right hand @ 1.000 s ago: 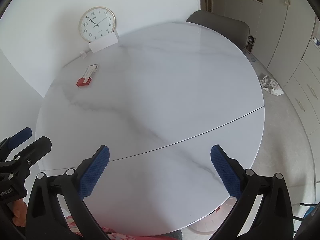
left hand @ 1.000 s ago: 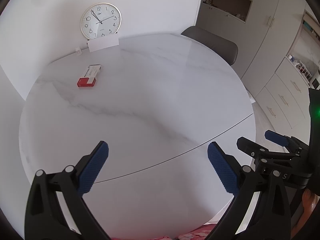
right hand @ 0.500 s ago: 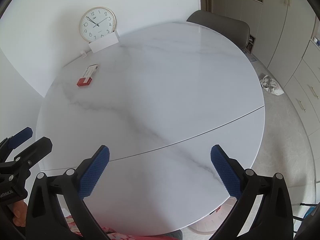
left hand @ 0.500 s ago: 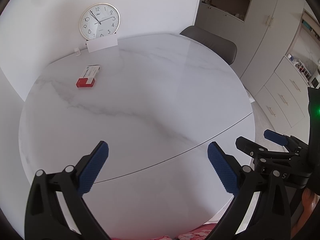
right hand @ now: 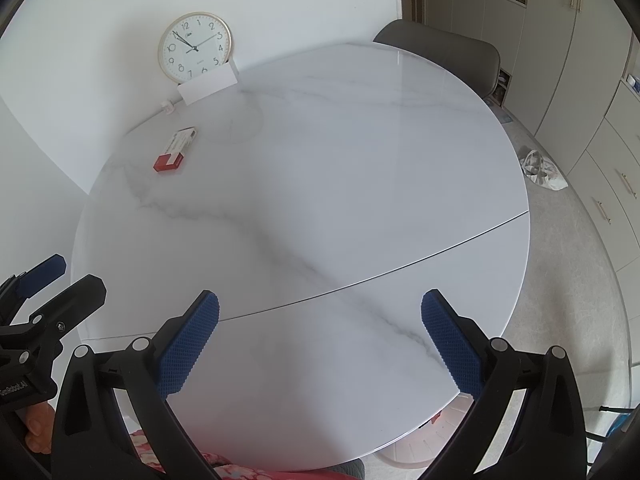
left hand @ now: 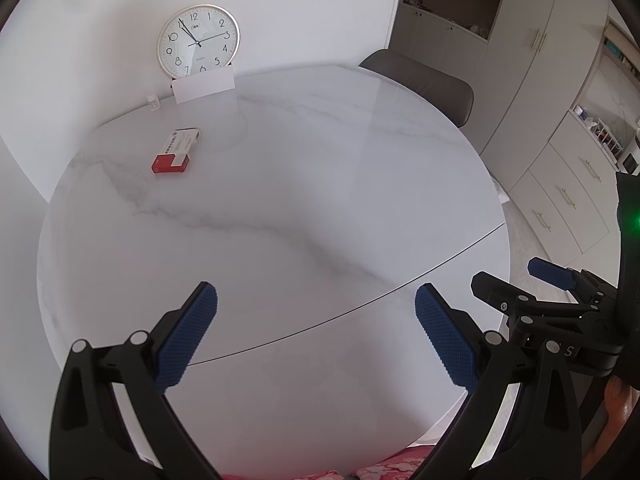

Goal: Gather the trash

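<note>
two grippers hover side by side over the near edge of a round marble desk (left hand: 280, 208), the left gripper (left hand: 316, 336) and right gripper (right hand: 320, 340) both spread wide and empty; a red-and-white box (left hand: 176, 156) lies well apart at ten o'clock, near a clock (left hand: 199, 42).

Table (left hand: 280, 208) as landmark. Box (left hand: 176, 156) lies flat on the table, far left part, well apart from the near edge. Clock (left hand: 199, 42) stands at the far edge against the wall, behind the box; a card (left hand: 204, 87) leans in front of its base. Chair (left hand: 424, 84) behind the table's far right edge. Cabinets (left hand: 560, 184) right of the table. Bag (right hand: 542, 170) on the floor, right of the table. Left tool (left hand: 316, 336) and right tool (right hand: 320, 340) over the near edge, side by side.
</note>
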Action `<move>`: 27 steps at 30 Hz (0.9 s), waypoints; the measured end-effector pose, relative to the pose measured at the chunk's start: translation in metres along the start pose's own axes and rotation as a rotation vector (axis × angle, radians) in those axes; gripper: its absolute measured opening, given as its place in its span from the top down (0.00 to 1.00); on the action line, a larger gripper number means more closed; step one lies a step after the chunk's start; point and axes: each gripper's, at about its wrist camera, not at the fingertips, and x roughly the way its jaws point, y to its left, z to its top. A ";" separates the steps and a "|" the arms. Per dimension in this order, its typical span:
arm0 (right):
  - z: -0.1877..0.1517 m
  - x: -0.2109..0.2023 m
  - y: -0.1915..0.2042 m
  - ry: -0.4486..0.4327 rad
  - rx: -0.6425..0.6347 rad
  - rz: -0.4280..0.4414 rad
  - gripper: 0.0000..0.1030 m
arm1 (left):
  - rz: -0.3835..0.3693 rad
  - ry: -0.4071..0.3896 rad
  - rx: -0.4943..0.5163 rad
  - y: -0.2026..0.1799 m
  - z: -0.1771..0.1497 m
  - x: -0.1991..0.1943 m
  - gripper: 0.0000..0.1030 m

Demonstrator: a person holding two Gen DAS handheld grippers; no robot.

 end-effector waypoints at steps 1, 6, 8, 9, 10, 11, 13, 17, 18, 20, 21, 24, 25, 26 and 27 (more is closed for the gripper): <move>0.000 0.000 0.000 -0.001 0.000 0.000 0.03 | 0.000 0.001 0.001 0.000 0.000 0.000 0.08; -0.001 0.000 0.000 0.001 -0.001 0.000 0.03 | 0.003 0.001 0.003 0.000 -0.001 0.001 0.08; -0.001 0.000 0.000 0.002 -0.001 0.000 0.03 | 0.003 0.000 0.001 0.000 -0.001 0.000 0.08; -0.001 -0.001 0.000 0.003 -0.001 0.000 0.03 | 0.003 -0.001 0.001 0.000 -0.002 0.000 0.08; -0.001 -0.001 0.000 0.002 -0.002 0.000 0.03 | 0.002 -0.001 0.002 0.000 -0.001 0.000 0.08; -0.001 -0.001 0.000 0.002 -0.001 0.000 0.03 | 0.002 0.000 0.002 0.000 -0.001 0.000 0.08; -0.001 -0.001 0.000 0.002 -0.001 -0.001 0.03 | 0.001 0.001 0.002 0.000 -0.002 0.000 0.08; -0.001 0.000 0.000 0.003 -0.001 0.000 0.03 | 0.001 0.001 0.001 0.000 -0.001 0.000 0.08; -0.001 0.000 0.000 0.004 -0.001 0.000 0.03 | 0.001 0.001 0.001 0.000 -0.001 0.000 0.08; -0.001 0.000 -0.001 0.006 -0.002 0.001 0.03 | 0.000 0.001 0.001 0.000 -0.001 0.000 0.08; -0.001 0.000 -0.001 0.006 -0.002 -0.001 0.03 | -0.002 0.001 0.001 0.000 -0.001 0.000 0.08; -0.001 0.000 -0.001 0.005 -0.003 0.000 0.03 | -0.003 0.001 0.001 0.000 -0.001 0.000 0.08; -0.002 -0.001 -0.001 0.005 -0.003 -0.001 0.03 | -0.002 0.001 0.002 0.000 -0.001 0.000 0.08; -0.002 -0.001 -0.001 0.005 -0.003 0.000 0.03 | -0.002 0.001 0.002 0.000 -0.001 0.000 0.08; -0.002 0.000 -0.001 0.006 -0.003 0.000 0.03 | -0.003 0.001 0.003 0.000 0.000 0.000 0.08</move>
